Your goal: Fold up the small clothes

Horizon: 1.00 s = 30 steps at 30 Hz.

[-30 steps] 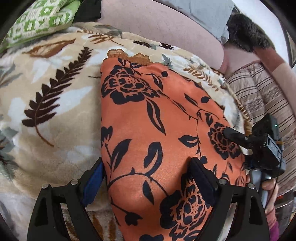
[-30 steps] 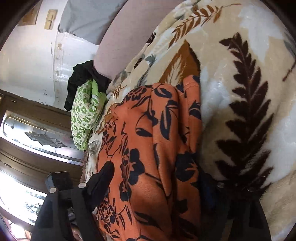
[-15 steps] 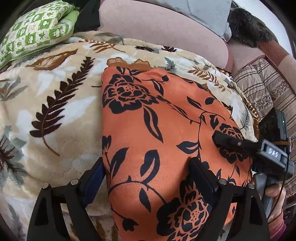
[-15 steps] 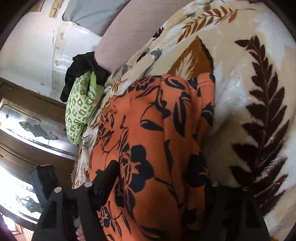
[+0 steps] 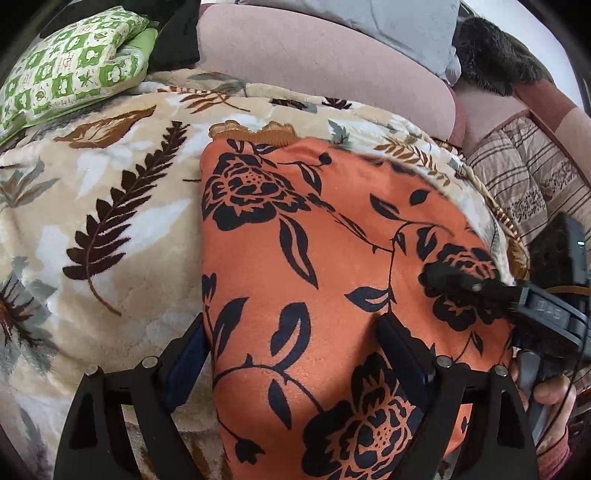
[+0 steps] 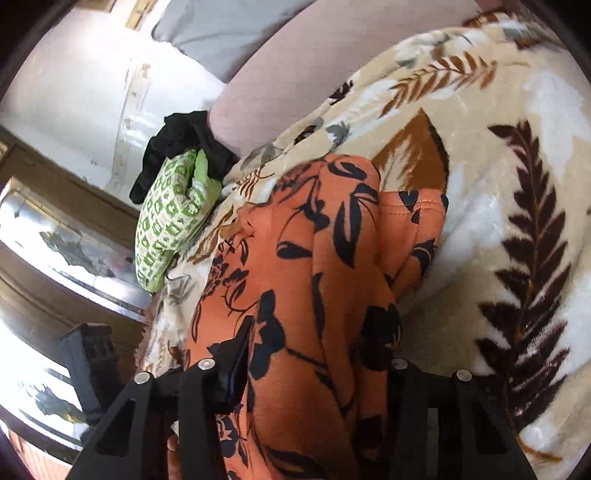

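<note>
An orange garment with black flowers [image 5: 314,266] lies spread on a beige leaf-print blanket [image 5: 92,206]. My left gripper [image 5: 295,343] stands wide open astride the garment's near end, its fingers on either side of the cloth. My right gripper [image 6: 317,354] is also open, with the garment's other end [image 6: 332,280] bunched and lifted between its fingers. The right gripper shows in the left wrist view [image 5: 480,291] at the garment's right edge, with the hand below it.
A green patterned pillow [image 5: 70,66] and a black cloth [image 6: 173,147] lie at the far left of the blanket. A pink sofa back [image 5: 314,62] with a grey cushion [image 5: 388,22] runs behind. A striped cover [image 5: 517,177] lies to the right.
The right gripper has pushed its end of the garment up and inward, so the cloth now bunches into folds. The left gripper has drawn back slightly, still astride the near end.
</note>
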Motion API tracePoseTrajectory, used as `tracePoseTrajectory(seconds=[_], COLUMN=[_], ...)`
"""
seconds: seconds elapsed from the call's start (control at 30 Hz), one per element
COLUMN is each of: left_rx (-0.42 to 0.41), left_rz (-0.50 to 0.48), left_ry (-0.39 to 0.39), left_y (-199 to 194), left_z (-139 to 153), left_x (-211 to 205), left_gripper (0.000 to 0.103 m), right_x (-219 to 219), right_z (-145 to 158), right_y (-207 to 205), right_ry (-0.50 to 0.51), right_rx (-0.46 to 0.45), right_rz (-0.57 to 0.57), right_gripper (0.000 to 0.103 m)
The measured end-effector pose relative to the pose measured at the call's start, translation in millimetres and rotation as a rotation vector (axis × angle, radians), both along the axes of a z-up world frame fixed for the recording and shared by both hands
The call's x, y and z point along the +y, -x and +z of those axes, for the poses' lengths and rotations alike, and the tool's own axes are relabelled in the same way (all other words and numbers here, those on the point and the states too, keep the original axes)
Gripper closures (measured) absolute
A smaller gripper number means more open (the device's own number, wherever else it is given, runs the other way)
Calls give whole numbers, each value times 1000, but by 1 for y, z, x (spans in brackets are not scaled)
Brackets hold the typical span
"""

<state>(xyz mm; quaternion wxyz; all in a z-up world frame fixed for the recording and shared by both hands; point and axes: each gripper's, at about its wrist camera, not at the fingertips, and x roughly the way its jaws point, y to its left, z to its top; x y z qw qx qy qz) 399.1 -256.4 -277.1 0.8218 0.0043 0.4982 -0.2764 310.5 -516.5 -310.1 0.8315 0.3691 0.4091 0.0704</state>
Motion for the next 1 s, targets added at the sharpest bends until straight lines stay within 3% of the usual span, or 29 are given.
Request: tracePoseTrajectory(seconds=[0.13, 0.2, 0.27, 0.33, 0.47, 0.63, 0.77, 0.9, 1.0], left_rx=[22, 19, -8, -40, -35, -135, -165, -165, -138], left_rz=[-9, -8, -8, -14, -18, -16, 11, 46, 74], left_ry=[18, 61, 86, 75, 123, 123, 136, 99, 26], left_y=[-3, -2, 2, 6, 10, 31, 51, 75, 81], left_z=[-4, 0, 8, 15, 29, 65, 86, 84, 65], left_x=[1, 5, 7, 9, 24, 56, 103, 138, 147], left_gripper=[13, 16, 31, 54, 58, 59, 59, 59, 59], right_x=[-11, -9, -1, 5, 17, 55, 82, 111, 137], right_z=[-25, -22, -12, -1, 24, 51, 66, 70, 60], right_y=[0, 1, 2, 5, 17, 30, 46, 60, 73], right_ry=[-122, -107, -62, -51, -100, -131, -191, -257, -239], right_rx=[41, 36, 14, -9, -73, -117, -157, -164, -143], right_rz=[-16, -22, -19, -19, -28, 17, 47, 82, 90], right_gripper=[51, 51, 53, 55, 59, 59, 59, 60, 60])
